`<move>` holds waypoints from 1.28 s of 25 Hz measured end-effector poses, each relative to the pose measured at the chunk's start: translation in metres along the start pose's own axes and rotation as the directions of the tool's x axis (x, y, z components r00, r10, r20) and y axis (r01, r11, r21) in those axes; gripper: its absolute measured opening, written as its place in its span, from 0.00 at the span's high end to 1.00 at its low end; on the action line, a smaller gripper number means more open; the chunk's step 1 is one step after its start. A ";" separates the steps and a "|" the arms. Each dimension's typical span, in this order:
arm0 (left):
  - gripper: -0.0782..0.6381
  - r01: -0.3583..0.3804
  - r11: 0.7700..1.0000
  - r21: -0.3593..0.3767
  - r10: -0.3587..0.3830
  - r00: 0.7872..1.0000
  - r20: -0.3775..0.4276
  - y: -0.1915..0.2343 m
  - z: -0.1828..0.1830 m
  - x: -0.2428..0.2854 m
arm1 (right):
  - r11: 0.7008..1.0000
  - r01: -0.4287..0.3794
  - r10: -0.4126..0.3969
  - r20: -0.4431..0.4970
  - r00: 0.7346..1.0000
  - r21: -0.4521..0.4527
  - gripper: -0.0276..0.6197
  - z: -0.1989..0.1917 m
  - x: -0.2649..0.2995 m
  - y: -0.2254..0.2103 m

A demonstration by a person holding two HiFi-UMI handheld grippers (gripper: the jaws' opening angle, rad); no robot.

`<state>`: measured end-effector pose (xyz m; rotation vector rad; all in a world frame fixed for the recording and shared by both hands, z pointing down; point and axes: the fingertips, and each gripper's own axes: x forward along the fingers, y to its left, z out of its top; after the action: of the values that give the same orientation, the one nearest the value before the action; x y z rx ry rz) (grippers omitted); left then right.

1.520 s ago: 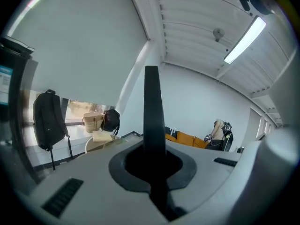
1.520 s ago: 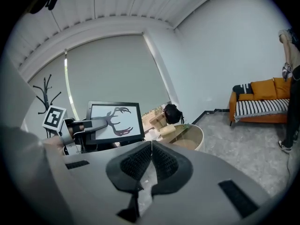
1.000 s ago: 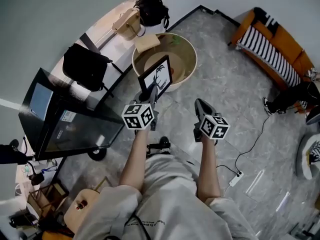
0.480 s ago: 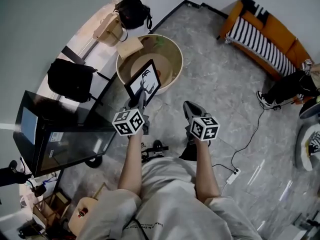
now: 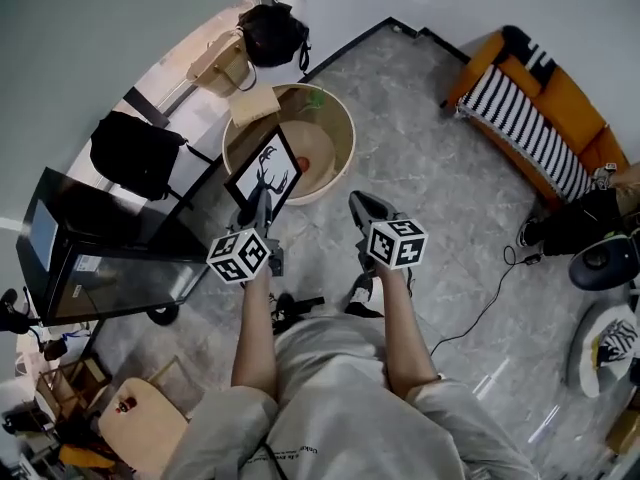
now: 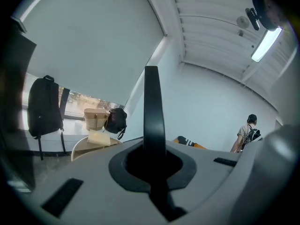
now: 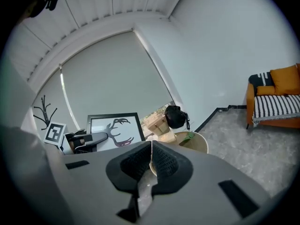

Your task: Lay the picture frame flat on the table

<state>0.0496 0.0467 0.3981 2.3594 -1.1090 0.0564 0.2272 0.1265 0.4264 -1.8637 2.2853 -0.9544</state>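
The black picture frame [image 5: 265,175] with a deer-antler print stands upright in the air over the near rim of the round wooden table [image 5: 343,151]. My left gripper [image 5: 257,205] is shut on the frame's lower edge. In the left gripper view the frame [image 6: 153,108] shows edge-on, rising from between the jaws of the left gripper [image 6: 152,159]. My right gripper [image 5: 358,204] hangs to the right of the frame, shut and empty. In the right gripper view, the right gripper [image 7: 150,159] has its pads together, and the frame [image 7: 114,127], the left gripper [image 7: 87,140] and the table [image 7: 200,143] lie beyond.
A tan block [image 5: 255,104], something green [image 5: 316,97] and a red item [image 5: 303,163] sit on the table. A black screen on a wheeled stand [image 5: 100,258] and a chair with a backpack [image 5: 130,153] stand left. An orange sofa [image 5: 540,118] is right. A cable [image 5: 490,298] crosses the floor.
The head view has swung, so everything sits further left in it. The left gripper still holds the frame upright by the table's near rim. The right gripper stays shut beside it.
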 end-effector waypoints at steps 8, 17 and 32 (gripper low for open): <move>0.85 -0.140 0.990 -0.029 0.141 0.989 0.041 -0.022 -0.013 -0.003 | 0.995 -0.099 0.099 -0.062 0.993 -0.004 0.91 0.009 -0.008 -0.042; 0.85 -0.238 0.968 -0.085 0.244 0.966 0.081 0.016 -0.011 -0.019 | 0.987 -0.139 0.149 -0.126 0.981 0.083 0.91 -0.011 0.031 -0.063; 0.85 -0.192 0.976 -0.099 0.208 0.960 0.188 0.142 0.099 0.057 | 0.976 -0.206 0.183 -0.250 0.951 -0.073 0.91 0.071 0.218 -0.022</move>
<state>-0.0334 -0.1153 0.3906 2.2110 -1.4166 -0.1514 0.2150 -0.1016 0.4531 -1.5898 2.6422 -1.1128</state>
